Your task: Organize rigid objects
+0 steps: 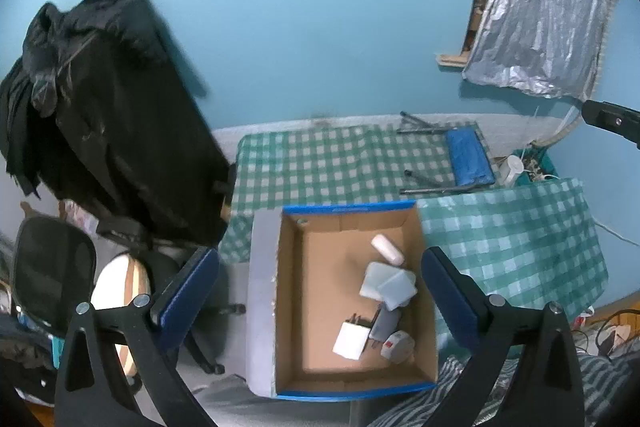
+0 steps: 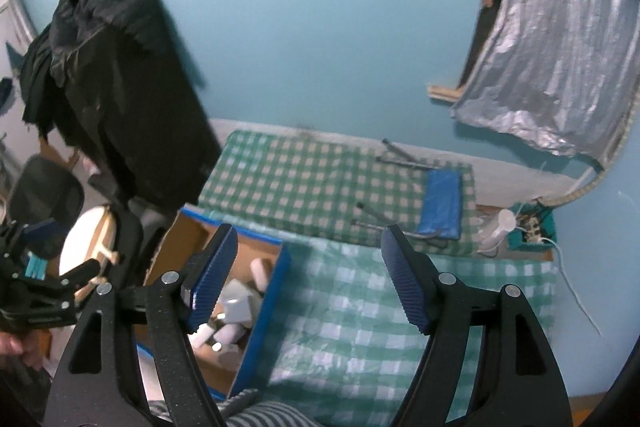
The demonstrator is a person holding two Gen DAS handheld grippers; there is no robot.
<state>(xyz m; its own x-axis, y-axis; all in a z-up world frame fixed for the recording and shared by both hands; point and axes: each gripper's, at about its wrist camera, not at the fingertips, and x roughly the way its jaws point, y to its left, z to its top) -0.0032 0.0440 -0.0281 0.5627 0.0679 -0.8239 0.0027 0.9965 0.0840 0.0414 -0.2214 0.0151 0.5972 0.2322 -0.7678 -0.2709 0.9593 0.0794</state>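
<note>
An open cardboard box with blue edges [image 1: 292,307] sits on the checked cloth. Inside lie several rigid objects: a white oval bar [image 1: 387,249], clear plastic cases [image 1: 387,285], a white square charger [image 1: 350,339], a grey adapter [image 1: 385,323] and a white device with a red label [image 1: 398,347]. My left gripper [image 1: 320,293] is open and empty, held above the box. My right gripper [image 2: 308,279] is open and empty, above the cloth just right of the box [image 2: 264,311]. The left gripper [image 2: 48,267] shows at the far left of the right wrist view.
A green-and-white checked cloth [image 1: 516,243] covers the surface. A blue folding stool [image 1: 466,155] lies on its side at the back. A black chair with dark clothes [image 1: 108,115] stands at the left. A basket with cables [image 2: 532,227] sits at the back right.
</note>
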